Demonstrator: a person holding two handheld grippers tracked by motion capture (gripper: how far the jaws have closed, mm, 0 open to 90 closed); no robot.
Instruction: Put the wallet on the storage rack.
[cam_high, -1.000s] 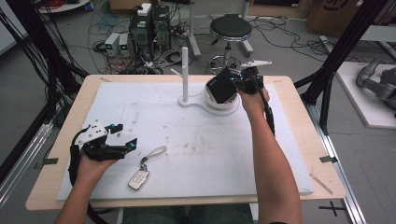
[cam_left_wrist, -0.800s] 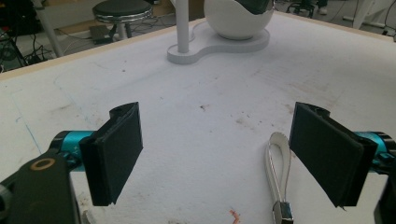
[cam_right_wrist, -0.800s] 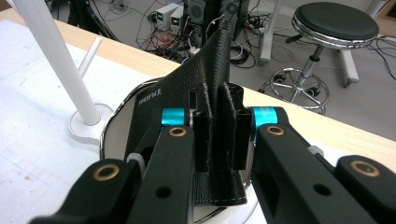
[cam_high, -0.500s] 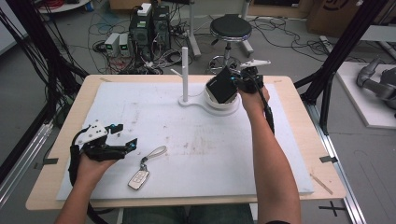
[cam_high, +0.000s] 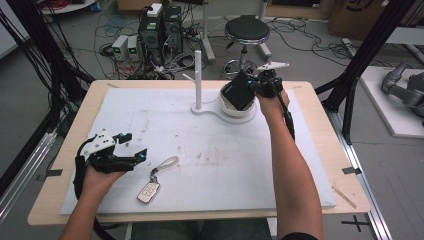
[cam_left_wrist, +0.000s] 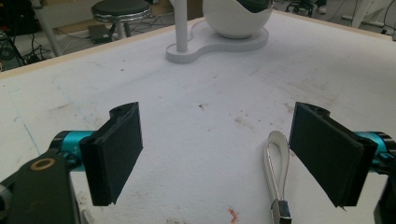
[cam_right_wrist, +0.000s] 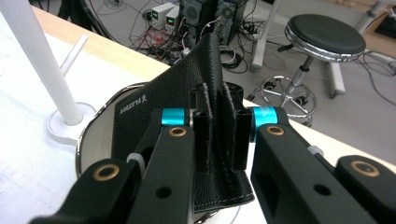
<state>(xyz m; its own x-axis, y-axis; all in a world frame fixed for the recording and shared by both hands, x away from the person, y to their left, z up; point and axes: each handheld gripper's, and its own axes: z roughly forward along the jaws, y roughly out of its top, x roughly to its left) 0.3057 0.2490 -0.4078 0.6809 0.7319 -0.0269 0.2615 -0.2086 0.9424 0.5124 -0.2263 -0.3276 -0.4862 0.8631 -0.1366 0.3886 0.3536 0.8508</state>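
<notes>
In the high view, a black wallet (cam_high: 239, 90) is held over the white bowl (cam_high: 235, 111) near the mat's far edge by the right gripper (cam_high: 254, 86). A key fob (cam_high: 148, 191) lies near the front edge.

In the left gripper view, the left gripper (cam_left_wrist: 215, 149) is seen wide open with nothing in it, its strap (cam_left_wrist: 274, 161) beside one jaw.

In the right gripper view, the wallet (cam_right_wrist: 187, 102) is pinched tight.

A key fob (cam_high: 148, 191) lies just right of the left hand-held gripper (cam_high: 131, 151) (strap looped toward it); a stool (cam_high: 246, 30) stands beyond the surface (cam_high: 320, 120).

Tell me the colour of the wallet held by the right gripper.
Black, with a grained leather look, the wallet shows best in the right gripper view.
</notes>
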